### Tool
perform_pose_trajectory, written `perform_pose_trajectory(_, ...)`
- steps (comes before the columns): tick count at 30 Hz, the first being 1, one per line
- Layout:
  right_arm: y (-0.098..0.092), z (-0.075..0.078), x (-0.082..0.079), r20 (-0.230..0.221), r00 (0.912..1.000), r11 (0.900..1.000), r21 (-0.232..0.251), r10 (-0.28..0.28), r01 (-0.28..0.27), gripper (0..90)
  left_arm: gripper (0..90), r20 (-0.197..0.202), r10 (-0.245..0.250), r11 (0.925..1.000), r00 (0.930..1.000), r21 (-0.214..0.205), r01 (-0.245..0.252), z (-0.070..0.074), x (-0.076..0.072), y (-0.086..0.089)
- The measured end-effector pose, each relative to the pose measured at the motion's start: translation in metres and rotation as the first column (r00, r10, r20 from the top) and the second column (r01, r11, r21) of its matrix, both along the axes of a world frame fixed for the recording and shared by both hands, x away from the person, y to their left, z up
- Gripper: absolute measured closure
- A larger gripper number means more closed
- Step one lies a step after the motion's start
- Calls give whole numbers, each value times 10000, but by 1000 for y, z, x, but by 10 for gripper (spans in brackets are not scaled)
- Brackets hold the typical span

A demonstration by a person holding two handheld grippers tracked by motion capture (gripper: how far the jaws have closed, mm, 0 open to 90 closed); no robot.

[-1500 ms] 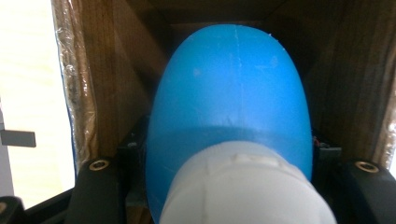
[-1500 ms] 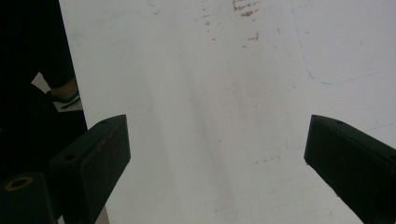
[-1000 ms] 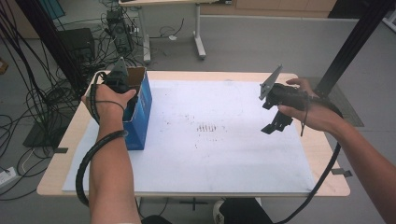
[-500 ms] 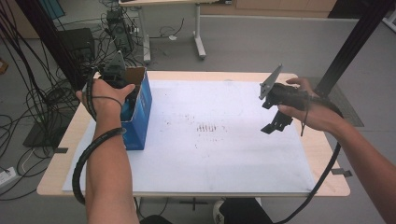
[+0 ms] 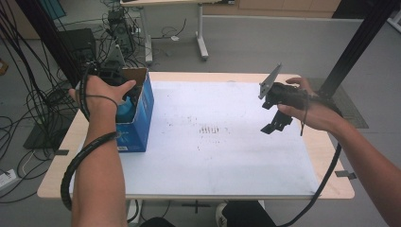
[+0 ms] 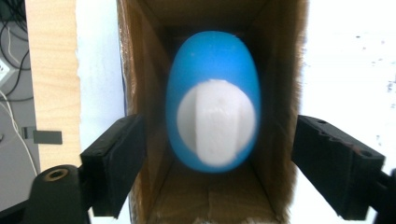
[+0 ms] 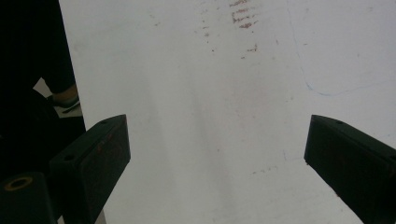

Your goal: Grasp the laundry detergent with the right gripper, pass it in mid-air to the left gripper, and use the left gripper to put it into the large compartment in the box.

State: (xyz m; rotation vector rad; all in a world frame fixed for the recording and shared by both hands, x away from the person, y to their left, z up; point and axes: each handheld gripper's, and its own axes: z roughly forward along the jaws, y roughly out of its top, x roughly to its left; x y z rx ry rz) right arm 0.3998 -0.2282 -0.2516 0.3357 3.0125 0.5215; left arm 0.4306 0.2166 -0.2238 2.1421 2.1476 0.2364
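Left gripper (image 6: 212, 172) above open blue cardboard box (image 5: 142, 111) at table's left edge, jaws apart, just been opening, pads clear of blue bottle (image 6: 212, 60). Bottle with white cap (image 6: 215, 122) upright inside box, between brown inner walls, cap facing up between jaws, touching neither. Right gripper (image 5: 273, 126) over right side of white table sheet (image 5: 217, 156), well apart from box, jaws wide, nothing between. Faint brown smudges (image 7: 243, 14) on sheet.

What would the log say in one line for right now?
left claw: open, jaws just opened, above blue bottle | bottle: lying inside cardboard box, free | right claw: open, nothing in it, over table
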Motion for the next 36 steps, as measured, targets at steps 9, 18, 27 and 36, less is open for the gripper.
perform_pose_trajectory(9, 1, 3, 14, -61, 9991, 9990, -152, -421, 420, 68, 70, 400, -943, 9955, 9947, 132, 939, 26, -18, -26)
perform_pose_trajectory(18, 1, 13, 30, -85, 9947, 9943, -294, -1029, 1026, 67, 54, 720, -2294, 9733, 9707, 47, 2297, 39, -35, -71)
perform_pose_trajectory(27, 1, 15, 50, -227, 9909, 9898, -565, -1326, 1311, 68, 52, 682, -3229, 9462, 9440, 25, 3235, 32, -44, -111)
perform_pose_trajectory(36, -5, 22, 69, -329, 9838, 9827, -635, -1761, 1738, 67, 52, 529, -3758, 9267, 9252, 159, 3755, 34, -44, -137)
